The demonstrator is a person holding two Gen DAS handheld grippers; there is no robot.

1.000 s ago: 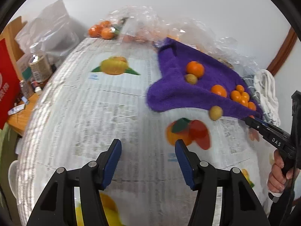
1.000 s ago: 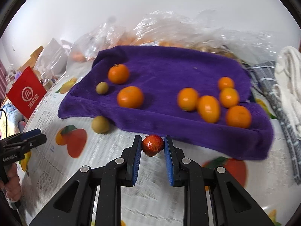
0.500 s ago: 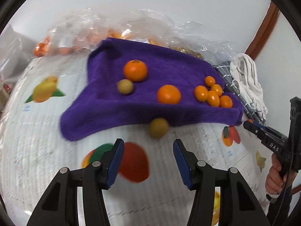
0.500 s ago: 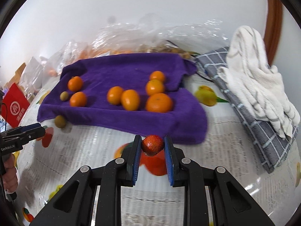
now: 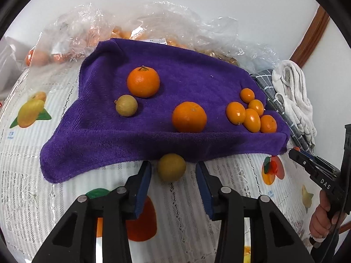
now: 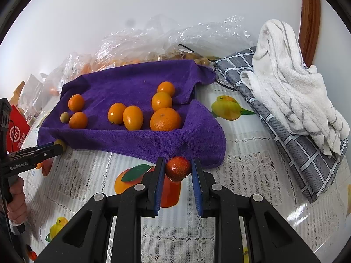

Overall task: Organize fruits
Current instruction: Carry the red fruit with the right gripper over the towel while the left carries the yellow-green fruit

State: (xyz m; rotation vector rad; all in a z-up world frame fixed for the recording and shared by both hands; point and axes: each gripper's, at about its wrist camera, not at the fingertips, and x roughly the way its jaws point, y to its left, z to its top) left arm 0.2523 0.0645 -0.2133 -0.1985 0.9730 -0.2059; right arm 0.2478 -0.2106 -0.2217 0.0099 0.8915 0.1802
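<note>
Through my left camera, my left gripper (image 5: 173,172) stands wide open around a yellow-green fruit (image 5: 171,167) on the tablecloth (image 5: 24,153), neither pad touching it. The fruit sits just at the near edge of the purple towel (image 5: 105,131), which carries two oranges (image 5: 189,116), a second green fruit (image 5: 126,105) and a cluster of kumquats (image 5: 251,111).

Through my right camera, my right gripper (image 6: 177,171) pinches a red fruit (image 6: 178,168) between its blue pads (image 6: 159,180), just in front of the towel's near corner. A white cloth (image 6: 294,92) lies on a grey checked cloth (image 6: 291,144) to the right.
</note>
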